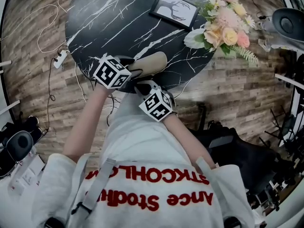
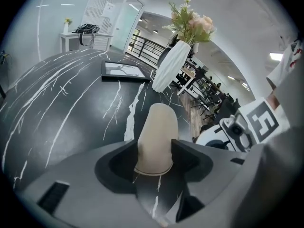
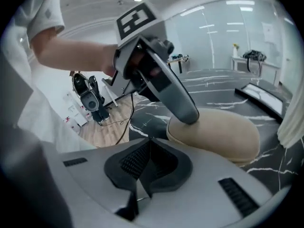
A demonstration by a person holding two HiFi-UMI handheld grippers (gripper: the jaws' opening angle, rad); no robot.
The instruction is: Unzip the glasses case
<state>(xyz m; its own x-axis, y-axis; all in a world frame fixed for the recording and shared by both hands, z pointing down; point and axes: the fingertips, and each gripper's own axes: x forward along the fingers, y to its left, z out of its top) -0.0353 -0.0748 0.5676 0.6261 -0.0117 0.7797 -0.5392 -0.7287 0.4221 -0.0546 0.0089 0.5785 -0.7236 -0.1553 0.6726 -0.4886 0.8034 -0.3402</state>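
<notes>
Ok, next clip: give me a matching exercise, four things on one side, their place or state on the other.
1 glasses case
2 picture frame
3 vase
4 right gripper

A jaws together
B flat on the table, far side
C between the left gripper's jaws
D upright, holding flowers

Pairs: 1-C, 2-B, 3-D, 4-A

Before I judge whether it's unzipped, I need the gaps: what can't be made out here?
- Zipper pull: shown nowhere; the shut right gripper may pinch it, too small to tell in its view.
- Glasses case near end: head view, covered by the marker cubes.
- Zipper's state: left gripper view, only a thin seam shows between the jaws.
</notes>
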